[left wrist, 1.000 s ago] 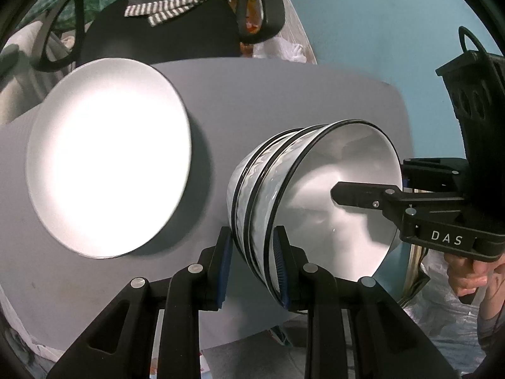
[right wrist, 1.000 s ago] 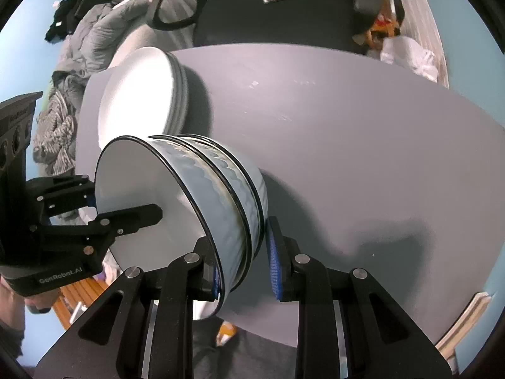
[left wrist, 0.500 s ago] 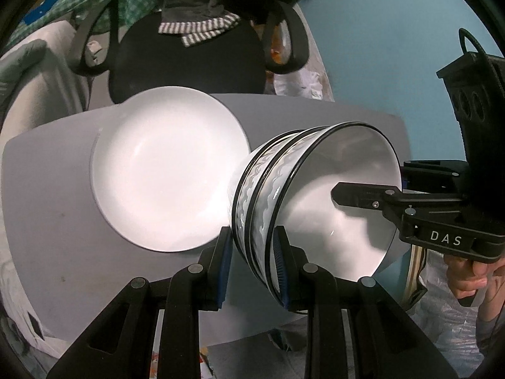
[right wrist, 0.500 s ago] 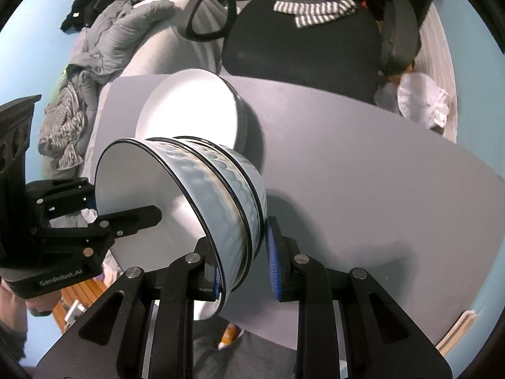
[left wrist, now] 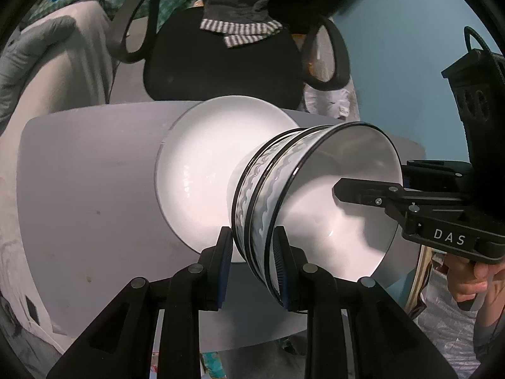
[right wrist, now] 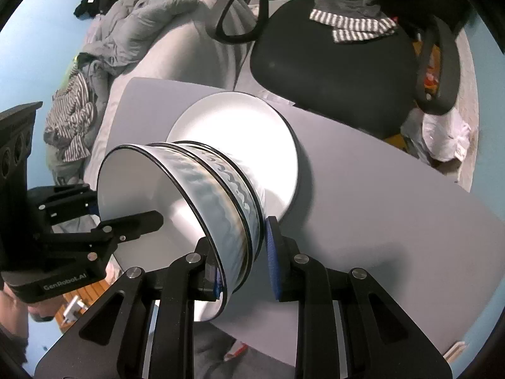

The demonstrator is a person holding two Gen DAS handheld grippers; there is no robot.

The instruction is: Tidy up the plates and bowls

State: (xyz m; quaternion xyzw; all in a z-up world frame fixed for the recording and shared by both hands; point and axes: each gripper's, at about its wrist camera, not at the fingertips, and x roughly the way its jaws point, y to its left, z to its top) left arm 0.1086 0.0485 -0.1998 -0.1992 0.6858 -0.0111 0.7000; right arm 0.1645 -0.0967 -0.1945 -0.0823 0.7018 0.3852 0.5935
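Note:
A stack of white bowls with black rims and grey wave bands (left wrist: 271,189) is held in the air, tilted, between both grippers. My left gripper (left wrist: 252,265) is shut on the near rim of the bowls. My right gripper (right wrist: 241,259) is shut on the opposite rim of the same bowl stack (right wrist: 221,195). A stack of white plates (left wrist: 208,164) lies on the grey table (left wrist: 88,183) right behind and under the bowls; it also shows in the right wrist view (right wrist: 252,139). The bowls' base is hidden against the plates.
A black office chair (left wrist: 221,63) with a striped cloth stands behind the table's far edge. A grey bed with heaped clothes (right wrist: 126,31) is at the left. Bare grey tabletop (right wrist: 394,205) lies right of the plates.
Both grippers have carried the bowl stack toward the plates. The plates now sit directly behind the bowls instead of off to the side. The grip on the bowls is unchanged.

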